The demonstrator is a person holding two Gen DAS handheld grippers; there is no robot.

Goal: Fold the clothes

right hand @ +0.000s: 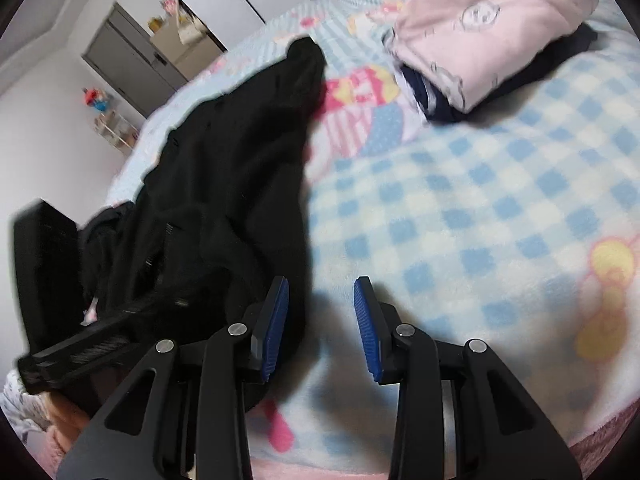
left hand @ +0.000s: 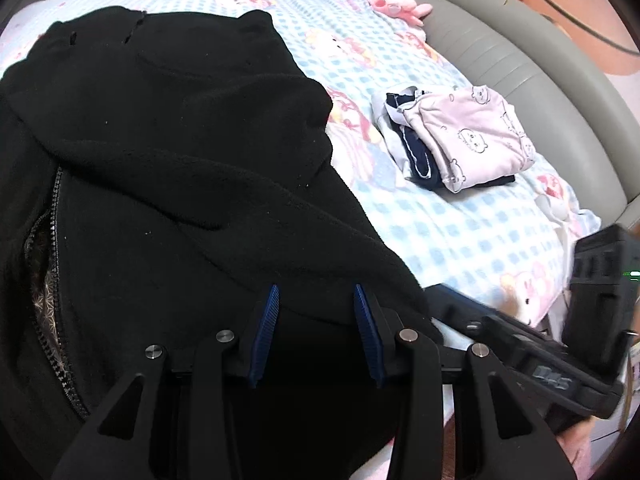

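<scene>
A black fleece zip-up jacket (left hand: pixel 168 168) lies rumpled across the left and centre of the left wrist view, on a blue-and-white checked cartoon blanket (left hand: pixel 460 232). The left gripper (left hand: pixel 316 300) hangs over its near hem, jaws apart with nothing pinched. The right gripper (right hand: pixel 320 296) is also parted and empty, its left pad at the jacket's edge. A folded stack topped by pink bear-print cloth (left hand: pixel 476 132) sits right of centre. Each gripper should probably pinch one hem corner (single layer only) and spread the jacket flat first.
</scene>
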